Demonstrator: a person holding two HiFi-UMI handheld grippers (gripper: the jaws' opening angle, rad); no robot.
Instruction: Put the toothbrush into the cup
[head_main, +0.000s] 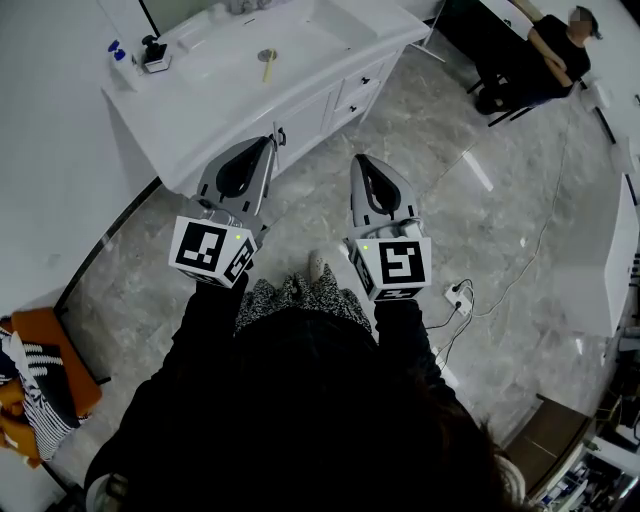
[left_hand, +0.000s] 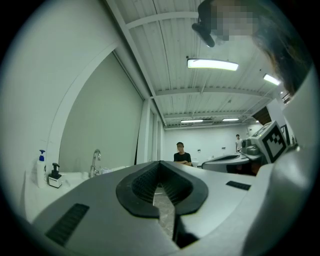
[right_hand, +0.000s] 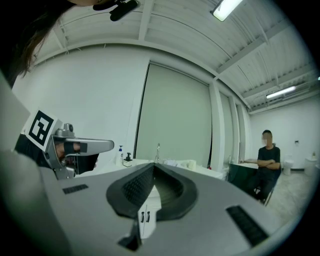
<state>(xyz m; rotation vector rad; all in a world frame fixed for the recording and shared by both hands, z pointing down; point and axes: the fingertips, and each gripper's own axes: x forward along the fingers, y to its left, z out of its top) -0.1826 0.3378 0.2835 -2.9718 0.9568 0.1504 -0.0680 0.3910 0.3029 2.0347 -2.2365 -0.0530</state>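
Note:
A yellow-handled toothbrush (head_main: 267, 68) lies in the white sink basin (head_main: 300, 45) of a vanity (head_main: 190, 130), close to the drain. I cannot pick out a cup with certainty; a few pale items (head_main: 238, 6) stand at the counter's back edge. My left gripper (head_main: 264, 148) and right gripper (head_main: 359, 163) are held side by side over the floor, pointing toward the vanity and short of it. Both are shut with nothing between the jaws, as the left gripper (left_hand: 161, 163) and the right gripper (right_hand: 153, 165) show in their own views.
A blue-capped soap bottle (head_main: 118, 52) and a black dispenser (head_main: 152, 50) stand at the counter's left end, by the tap (left_hand: 95, 159). A person (head_main: 555, 55) sits at the far right. A power strip (head_main: 458, 293) with its cable lies on the marble floor. Orange fabric (head_main: 45, 375) is low left.

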